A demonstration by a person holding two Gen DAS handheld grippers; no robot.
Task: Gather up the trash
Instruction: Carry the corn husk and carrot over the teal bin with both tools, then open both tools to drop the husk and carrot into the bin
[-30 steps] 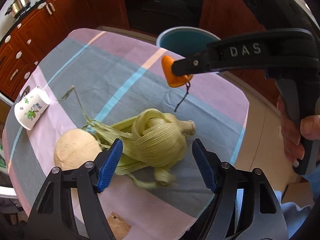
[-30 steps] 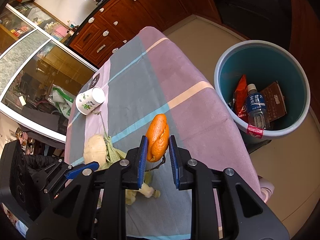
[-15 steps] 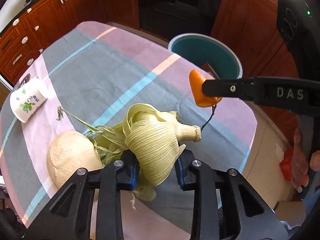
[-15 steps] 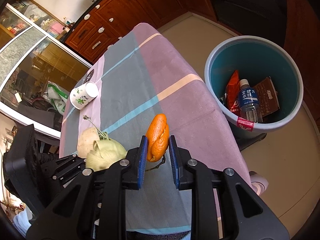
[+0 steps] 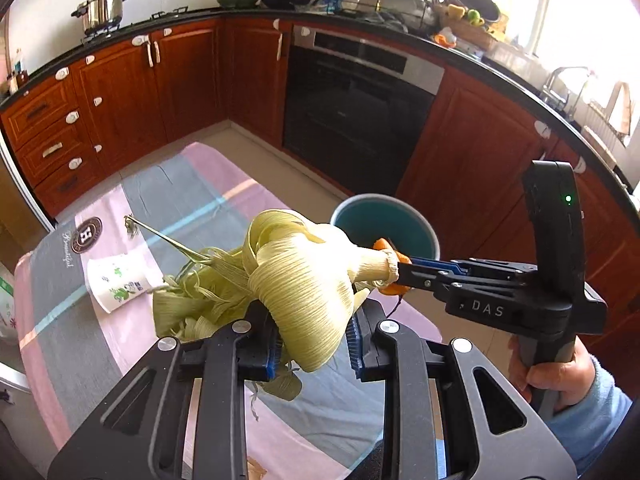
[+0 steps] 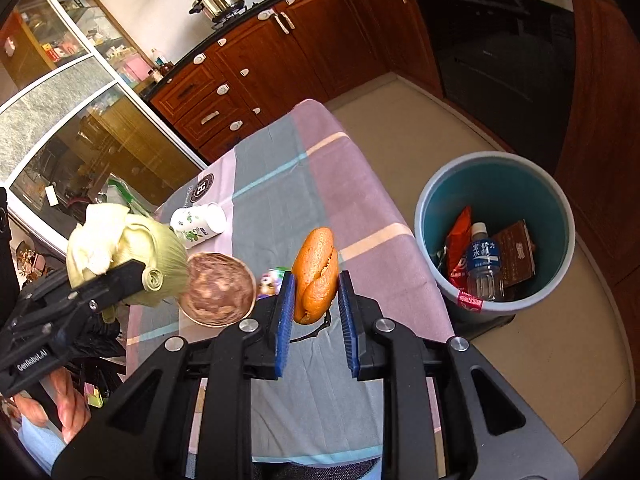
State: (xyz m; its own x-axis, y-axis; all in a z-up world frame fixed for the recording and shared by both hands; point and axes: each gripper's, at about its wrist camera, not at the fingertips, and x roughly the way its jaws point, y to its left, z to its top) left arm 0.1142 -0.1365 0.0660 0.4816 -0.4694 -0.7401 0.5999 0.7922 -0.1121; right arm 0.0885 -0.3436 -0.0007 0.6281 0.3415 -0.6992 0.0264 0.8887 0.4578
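1. At the far left of the right wrist view, a sleeve [image 6: 38, 446] and fingers of the person's left hand [image 6: 68, 404] show below the left gripper [image 6: 132, 276]
2. The left gripper [image 5: 312, 340] is clamped on a bundle of corn husks [image 5: 304, 280], lifted clear of the table [image 5: 192, 200]; its jaws have just been closing, with the husks between them, and loose pale green strips trail down to the left
3. A round brown-and-cream lump [image 6: 218, 288] lies on the cloth just beside the husks [image 6: 128, 248] in the right wrist view; what it is I cannot tell
4. A white paper cup [image 6: 198, 224] with green print lies on its side on the pink and grey striped cloth, near the far left part of the table
5. The right gripper [image 6: 316, 312] is closed on a piece of orange peel [image 6: 316, 272], held above the table's near right part
6. To the right, on the floor beside the table, stands a blue trash bin [image 6: 436, 280] holding a water bottle [image 6: 484, 268], a red wrapper [image 6: 458, 248] and a brown packet [image 6: 516, 256]
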